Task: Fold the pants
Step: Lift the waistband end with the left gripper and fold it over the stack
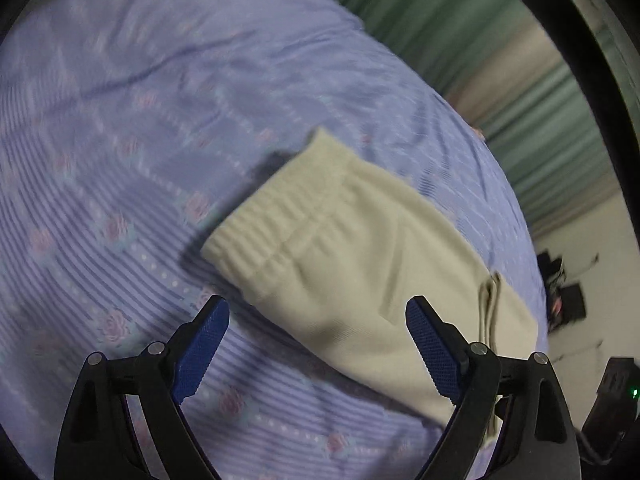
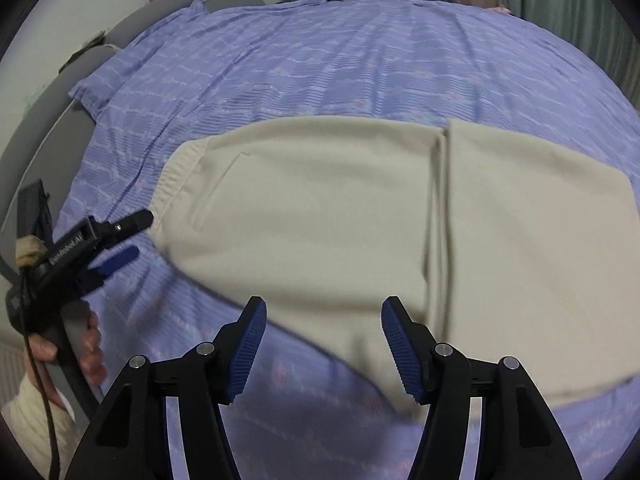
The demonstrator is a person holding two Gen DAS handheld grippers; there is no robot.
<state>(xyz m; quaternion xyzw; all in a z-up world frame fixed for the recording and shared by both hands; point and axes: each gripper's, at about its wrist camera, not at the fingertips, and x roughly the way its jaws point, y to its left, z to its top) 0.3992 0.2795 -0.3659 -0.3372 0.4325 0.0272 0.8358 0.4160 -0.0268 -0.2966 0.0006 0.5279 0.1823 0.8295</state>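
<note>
One pair of cream pants (image 2: 328, 216) lies folded on a bed, on a lavender bedsheet (image 2: 320, 64) printed with stripes and small roses. Two hand-held grippers are in view. In the right wrist view the pants fill the middle: the ribbed waistband (image 2: 170, 184) is at the left, and a folded layer lies on top at the right, its edge running near to far as a seam-like line.

Both views are blurred, so the sheet's pattern and the cloth's finer creases are hard to make out. The pants' right end is cut off by the lens rim, and their near edge is partly hidden behind the gripper fingers.

The right hand-held gripper (image 2: 324, 344) hangs over the near edge of the pants with its jaws apart and nothing between the blue pads. The left hand-held gripper (image 1: 318, 344) is spread wider, also empty, above the sheet and the pants just near of the waistband. From the right wrist view it shows at the far left, held by a hand (image 2: 90, 354), its tips just beside the waistband.
</note>
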